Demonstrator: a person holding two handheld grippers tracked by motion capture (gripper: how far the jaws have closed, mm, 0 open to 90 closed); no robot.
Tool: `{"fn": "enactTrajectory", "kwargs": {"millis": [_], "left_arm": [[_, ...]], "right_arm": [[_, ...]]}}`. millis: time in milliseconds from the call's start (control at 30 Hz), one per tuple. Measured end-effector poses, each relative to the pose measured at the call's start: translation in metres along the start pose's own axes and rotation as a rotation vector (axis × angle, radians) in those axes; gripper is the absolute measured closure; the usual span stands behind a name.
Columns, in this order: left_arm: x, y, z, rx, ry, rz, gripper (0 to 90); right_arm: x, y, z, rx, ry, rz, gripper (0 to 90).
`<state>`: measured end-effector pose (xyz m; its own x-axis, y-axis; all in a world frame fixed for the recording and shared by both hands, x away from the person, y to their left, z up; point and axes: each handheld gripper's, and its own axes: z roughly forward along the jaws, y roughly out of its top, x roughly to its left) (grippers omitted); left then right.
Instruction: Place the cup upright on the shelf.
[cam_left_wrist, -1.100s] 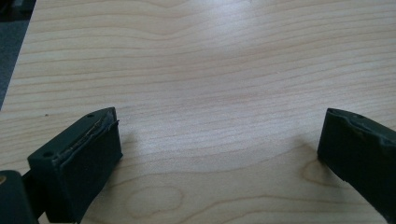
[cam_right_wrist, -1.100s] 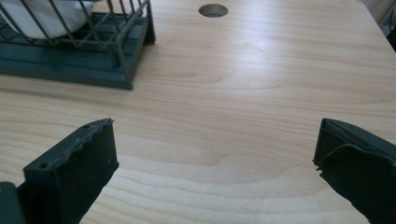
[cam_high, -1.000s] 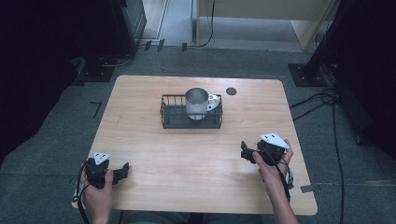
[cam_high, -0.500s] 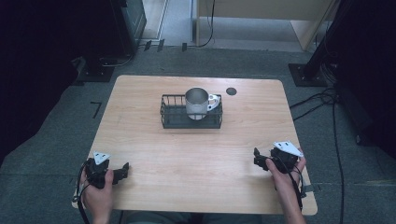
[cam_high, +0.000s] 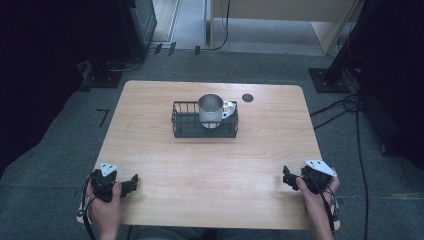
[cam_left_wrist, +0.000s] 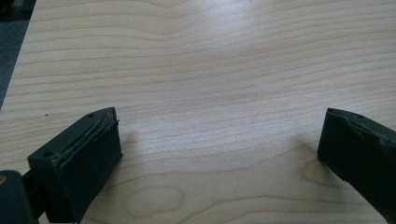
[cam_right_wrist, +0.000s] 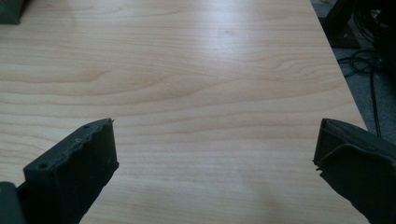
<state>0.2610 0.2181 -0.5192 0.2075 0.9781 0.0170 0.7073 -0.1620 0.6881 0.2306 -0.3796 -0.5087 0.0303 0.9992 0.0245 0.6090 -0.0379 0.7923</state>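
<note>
Metal mug standing in black wire basket at table's twelve o'clock, left gripper at seven o'clock, right gripper at five o'clock, both wide open, empty, well apart from basket.

I can read no text, label, brand or number anywhere: not on the mug, the basket, or the table.
</note>
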Motion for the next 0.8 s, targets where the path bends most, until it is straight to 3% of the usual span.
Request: {"fn": "enactTrajectory", "kwargs": {"millis": [533,800], "left_arm": [[0.0,0.0,0.0,0.0,0.0,0.0,0.0],[0.0,0.0,0.0,0.0,0.0,0.0,0.0]], "right_arm": [[-0.023,-0.022,-0.003,0.064,-0.051,-0.017,0.0],[-0.029,-0.028,-0.004,0.097,-0.043,-0.021,0.0]]}}
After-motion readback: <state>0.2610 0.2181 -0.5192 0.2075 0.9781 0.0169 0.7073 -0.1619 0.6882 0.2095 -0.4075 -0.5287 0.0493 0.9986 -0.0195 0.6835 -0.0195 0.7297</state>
